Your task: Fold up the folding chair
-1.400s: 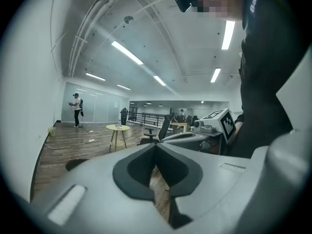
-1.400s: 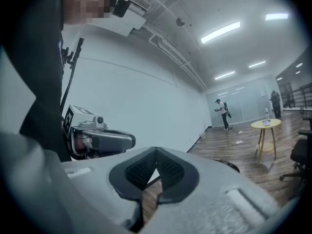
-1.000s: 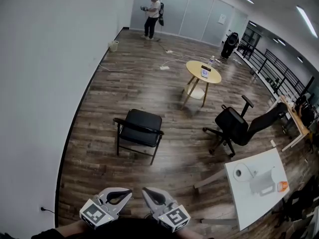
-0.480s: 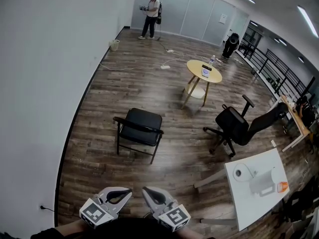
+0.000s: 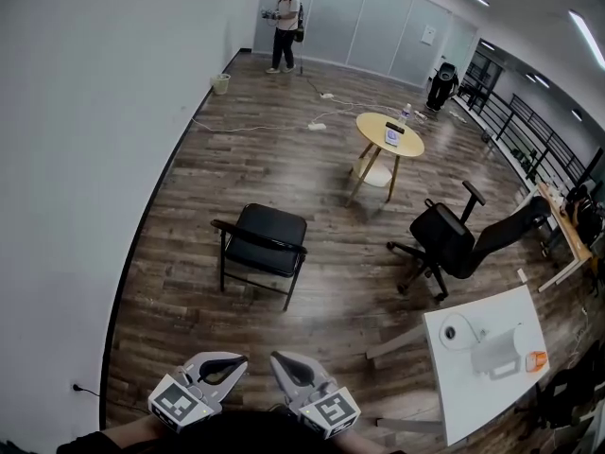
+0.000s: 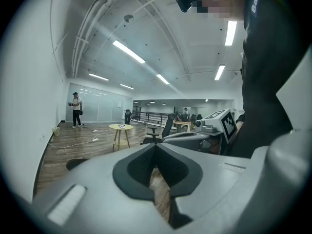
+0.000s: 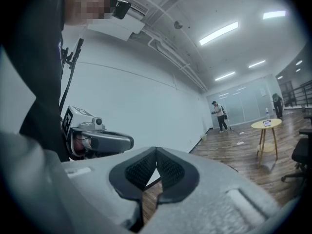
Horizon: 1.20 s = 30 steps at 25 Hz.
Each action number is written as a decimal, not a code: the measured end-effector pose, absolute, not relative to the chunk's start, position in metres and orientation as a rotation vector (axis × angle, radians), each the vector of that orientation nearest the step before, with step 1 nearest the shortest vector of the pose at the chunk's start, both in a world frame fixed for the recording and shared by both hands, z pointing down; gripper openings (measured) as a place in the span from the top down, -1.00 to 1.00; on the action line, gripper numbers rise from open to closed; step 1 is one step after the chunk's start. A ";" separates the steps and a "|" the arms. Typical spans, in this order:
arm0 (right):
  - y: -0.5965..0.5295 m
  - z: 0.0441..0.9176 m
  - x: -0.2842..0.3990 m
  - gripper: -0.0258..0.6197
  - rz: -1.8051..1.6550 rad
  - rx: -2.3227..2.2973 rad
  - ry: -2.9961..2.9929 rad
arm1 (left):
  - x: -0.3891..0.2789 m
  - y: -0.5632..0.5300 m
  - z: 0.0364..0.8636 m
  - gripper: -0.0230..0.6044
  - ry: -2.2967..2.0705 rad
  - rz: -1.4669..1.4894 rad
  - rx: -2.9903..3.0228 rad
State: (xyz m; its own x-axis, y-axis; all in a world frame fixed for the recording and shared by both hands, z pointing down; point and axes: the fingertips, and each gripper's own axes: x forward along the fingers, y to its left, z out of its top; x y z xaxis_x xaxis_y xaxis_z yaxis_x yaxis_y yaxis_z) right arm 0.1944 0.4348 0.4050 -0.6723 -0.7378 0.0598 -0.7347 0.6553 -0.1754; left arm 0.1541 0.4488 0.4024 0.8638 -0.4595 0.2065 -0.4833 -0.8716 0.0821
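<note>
A black folding chair (image 5: 262, 245) stands unfolded on the wooden floor in the head view, its seat flat and its legs spread. Well short of it, at the bottom edge of that view, my left gripper (image 5: 238, 361) and right gripper (image 5: 277, 360) are held close to my body, tips turned toward each other. Both are shut with nothing between the jaws. In the left gripper view the shut left gripper (image 6: 156, 145) fills the lower half, with the right gripper's marker cube (image 6: 228, 124) beyond. The right gripper view shows the shut right gripper (image 7: 156, 152) and the left gripper (image 7: 97, 139) beside it.
A black office chair (image 5: 463, 239) leans back to the right of the folding chair. A round wooden table (image 5: 388, 135) stands farther off. A white table (image 5: 487, 353) with a paper roll is at lower right. A person (image 5: 281, 26) stands at the far end. A white wall (image 5: 85, 159) runs along the left.
The chair and the room have slid slightly left and down in the head view as I come a little nearer. Both grippers keep their pose and stay shut.
</note>
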 end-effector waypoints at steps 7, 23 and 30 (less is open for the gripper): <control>0.431 0.404 0.224 0.92 -0.273 -1.231 2.838 | 0.179 0.444 0.396 0.94 -0.795 0.286 2.918; 0.429 0.408 0.265 0.92 -0.270 -1.167 2.851 | 0.222 0.439 0.403 0.94 -0.865 0.291 2.881; 0.409 0.409 0.258 0.92 -0.261 -1.204 2.866 | 0.215 0.420 0.406 0.94 -0.832 0.272 2.886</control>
State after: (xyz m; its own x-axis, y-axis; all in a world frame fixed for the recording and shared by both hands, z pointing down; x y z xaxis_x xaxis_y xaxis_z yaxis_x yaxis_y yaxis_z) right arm 0.2582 0.4094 0.4090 -0.7019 -0.7109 0.0439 -0.7071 0.6882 -0.1625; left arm 0.2151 0.4202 0.4057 0.8323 -0.5143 0.2068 -0.5370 -0.8406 0.0705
